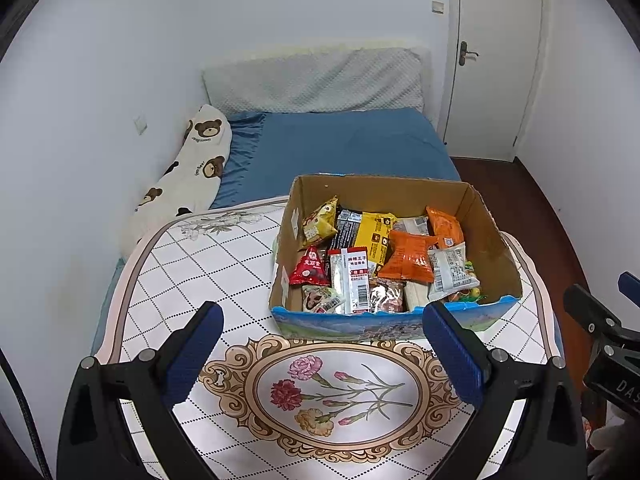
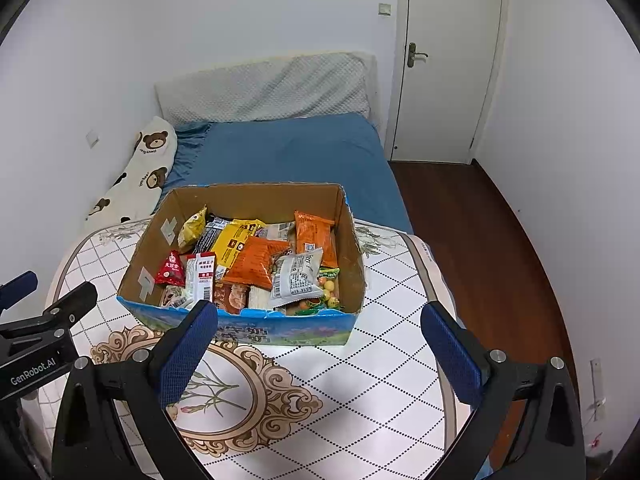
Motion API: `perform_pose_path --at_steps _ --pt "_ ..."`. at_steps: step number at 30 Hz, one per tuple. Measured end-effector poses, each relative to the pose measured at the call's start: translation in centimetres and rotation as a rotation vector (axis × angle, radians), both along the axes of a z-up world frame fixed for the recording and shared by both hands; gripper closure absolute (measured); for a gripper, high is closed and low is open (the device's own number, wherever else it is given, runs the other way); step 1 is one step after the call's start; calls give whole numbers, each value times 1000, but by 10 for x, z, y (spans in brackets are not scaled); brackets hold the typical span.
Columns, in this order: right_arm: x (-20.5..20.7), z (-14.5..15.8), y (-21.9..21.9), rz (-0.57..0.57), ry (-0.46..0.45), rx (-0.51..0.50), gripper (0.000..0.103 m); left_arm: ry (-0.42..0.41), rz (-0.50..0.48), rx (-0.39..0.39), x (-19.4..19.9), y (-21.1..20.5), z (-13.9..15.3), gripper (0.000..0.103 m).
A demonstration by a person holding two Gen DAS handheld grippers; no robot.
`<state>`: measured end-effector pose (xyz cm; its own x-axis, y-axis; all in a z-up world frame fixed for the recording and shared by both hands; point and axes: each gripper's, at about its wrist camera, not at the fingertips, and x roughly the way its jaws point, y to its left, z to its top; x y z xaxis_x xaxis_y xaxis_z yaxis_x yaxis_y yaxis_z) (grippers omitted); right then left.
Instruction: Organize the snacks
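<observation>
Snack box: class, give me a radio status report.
Left hand-held gripper open, empty. Right hand-held gripper open, empty. Snack box full, on patterned table. Nothing blocking.

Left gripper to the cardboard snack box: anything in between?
Nothing stands there. The left wrist view shows only bare patterned tablecloth between the open left gripper and the brown cardboard snack box with its blue printed front.

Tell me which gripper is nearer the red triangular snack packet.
Left, by a little. The left gripper sits just left of the red triangular snack packet; the right gripper sits farther right.
</observation>
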<state>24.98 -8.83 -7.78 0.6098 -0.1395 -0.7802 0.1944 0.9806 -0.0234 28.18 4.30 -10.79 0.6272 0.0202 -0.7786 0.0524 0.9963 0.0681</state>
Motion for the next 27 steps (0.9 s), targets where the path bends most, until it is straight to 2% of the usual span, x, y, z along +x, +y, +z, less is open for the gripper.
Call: perform_pose_path --at_steps 27 --pt "-2 5 -2 -3 -7 2 0 -12 -24 10 -2 -4 0 1"
